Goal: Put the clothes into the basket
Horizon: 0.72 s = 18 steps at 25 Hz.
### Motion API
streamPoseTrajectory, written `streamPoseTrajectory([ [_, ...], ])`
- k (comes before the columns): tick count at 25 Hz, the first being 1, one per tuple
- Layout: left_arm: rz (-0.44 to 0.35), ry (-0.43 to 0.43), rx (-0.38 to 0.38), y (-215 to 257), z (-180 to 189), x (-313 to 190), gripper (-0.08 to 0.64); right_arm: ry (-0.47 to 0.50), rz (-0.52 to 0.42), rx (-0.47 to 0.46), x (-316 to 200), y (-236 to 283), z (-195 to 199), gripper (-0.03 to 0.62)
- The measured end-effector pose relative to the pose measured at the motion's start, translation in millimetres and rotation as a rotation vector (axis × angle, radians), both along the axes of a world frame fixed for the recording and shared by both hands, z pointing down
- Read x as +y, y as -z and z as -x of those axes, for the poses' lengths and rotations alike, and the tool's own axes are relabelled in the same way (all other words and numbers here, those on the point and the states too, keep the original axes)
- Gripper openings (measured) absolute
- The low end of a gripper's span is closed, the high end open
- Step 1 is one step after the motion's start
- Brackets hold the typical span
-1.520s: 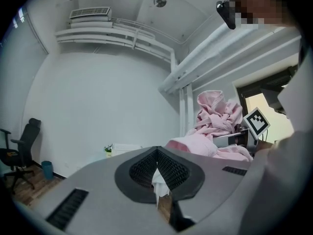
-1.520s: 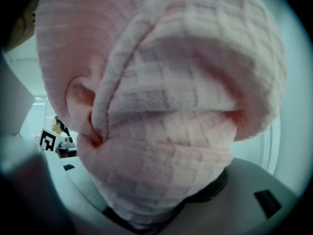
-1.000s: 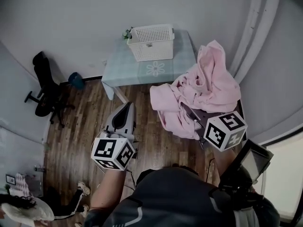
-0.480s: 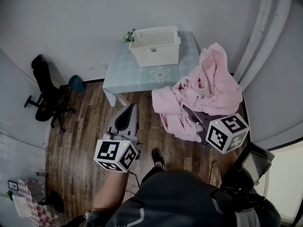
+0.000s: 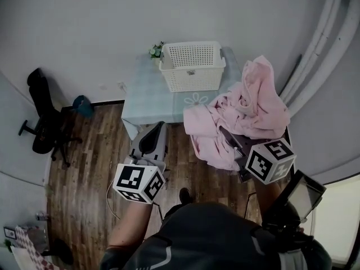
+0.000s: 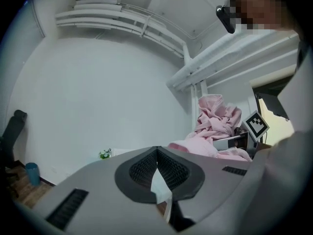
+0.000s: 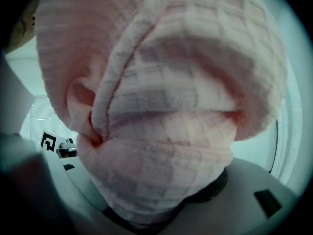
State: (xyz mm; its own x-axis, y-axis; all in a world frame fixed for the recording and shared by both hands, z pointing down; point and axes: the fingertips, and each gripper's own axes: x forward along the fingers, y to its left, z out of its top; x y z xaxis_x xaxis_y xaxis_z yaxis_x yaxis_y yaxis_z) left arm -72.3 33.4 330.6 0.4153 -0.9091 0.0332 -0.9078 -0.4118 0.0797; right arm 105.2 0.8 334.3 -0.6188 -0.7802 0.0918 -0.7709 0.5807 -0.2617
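A white lattice basket (image 5: 191, 66) stands on a small pale table (image 5: 147, 97) against the wall. A bulky pink garment (image 5: 247, 111) is bunched over my right gripper (image 5: 229, 135), which is shut on it just off the table's right front corner. In the right gripper view the pink cloth (image 7: 161, 106) fills the picture and hides the jaws. My left gripper (image 5: 156, 127) points at the table's front edge with its jaws shut and nothing in them. The left gripper view shows its pads (image 6: 168, 168) meeting, and the garment (image 6: 215, 119) to the right.
A small potted plant (image 5: 156, 51) sits at the basket's left rear corner. A black office chair (image 5: 42, 111) and a blue bin (image 5: 82, 106) stand at the left on the wood floor (image 5: 90, 173). Pale wall trim (image 5: 332, 32) runs down the right.
Both grippers have moved forward towards the table, the right one carrying the pink garment. The table and basket now sit closer in the head view.
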Motion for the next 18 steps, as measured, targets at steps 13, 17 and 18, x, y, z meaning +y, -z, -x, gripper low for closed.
streamPoseTrajectory([
  [13,-0.008,-0.059,0.045,-6,93,-88,0.008,-0.060,-0.023,0.048,-81,13,87,0.312],
  [17,0.014,-0.070,0.070,-15,105,-110,0.008,-0.069,-0.003,0.046,-97,8,99,0.311],
  [18,0.016,-0.072,0.074,-16,107,-115,0.008,-0.066,0.001,0.048,-102,8,102,0.311],
])
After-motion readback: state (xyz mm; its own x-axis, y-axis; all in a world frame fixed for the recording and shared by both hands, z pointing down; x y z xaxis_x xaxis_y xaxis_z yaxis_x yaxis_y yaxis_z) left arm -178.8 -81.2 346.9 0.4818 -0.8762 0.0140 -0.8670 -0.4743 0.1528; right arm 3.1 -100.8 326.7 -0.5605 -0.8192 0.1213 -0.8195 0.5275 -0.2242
